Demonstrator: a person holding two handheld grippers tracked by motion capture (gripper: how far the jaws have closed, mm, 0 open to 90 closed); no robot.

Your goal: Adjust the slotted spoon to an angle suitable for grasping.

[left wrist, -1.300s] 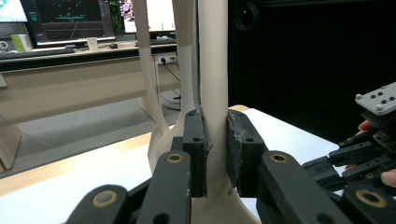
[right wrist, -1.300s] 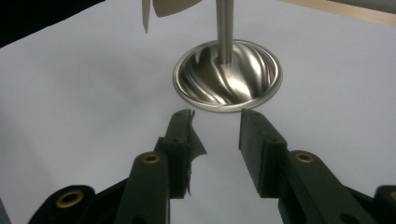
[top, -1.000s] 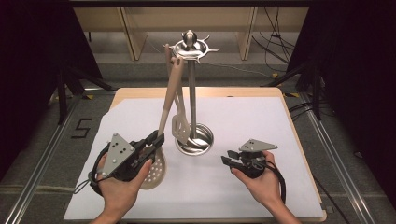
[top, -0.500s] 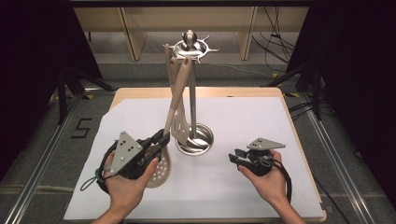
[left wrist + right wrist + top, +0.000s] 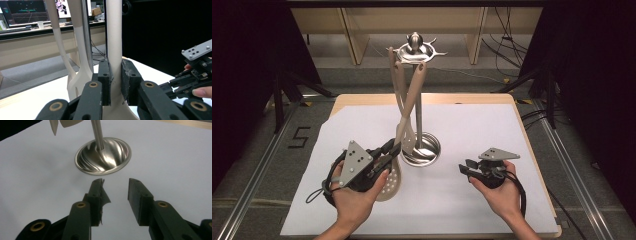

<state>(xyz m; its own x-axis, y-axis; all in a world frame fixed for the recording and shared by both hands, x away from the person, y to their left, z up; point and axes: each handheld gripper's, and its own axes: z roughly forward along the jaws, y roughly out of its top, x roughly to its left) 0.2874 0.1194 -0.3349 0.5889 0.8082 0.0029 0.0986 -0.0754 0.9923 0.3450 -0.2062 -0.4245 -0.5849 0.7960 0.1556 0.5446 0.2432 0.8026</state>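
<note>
L gripper pinches skimmer neck just left of stand; handle runs up to the hooks. R gripper spread, empty.

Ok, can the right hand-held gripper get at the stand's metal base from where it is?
Probably yes: the right hand-held gripper is open and points at the base, with just bare white sheet between them.
</note>
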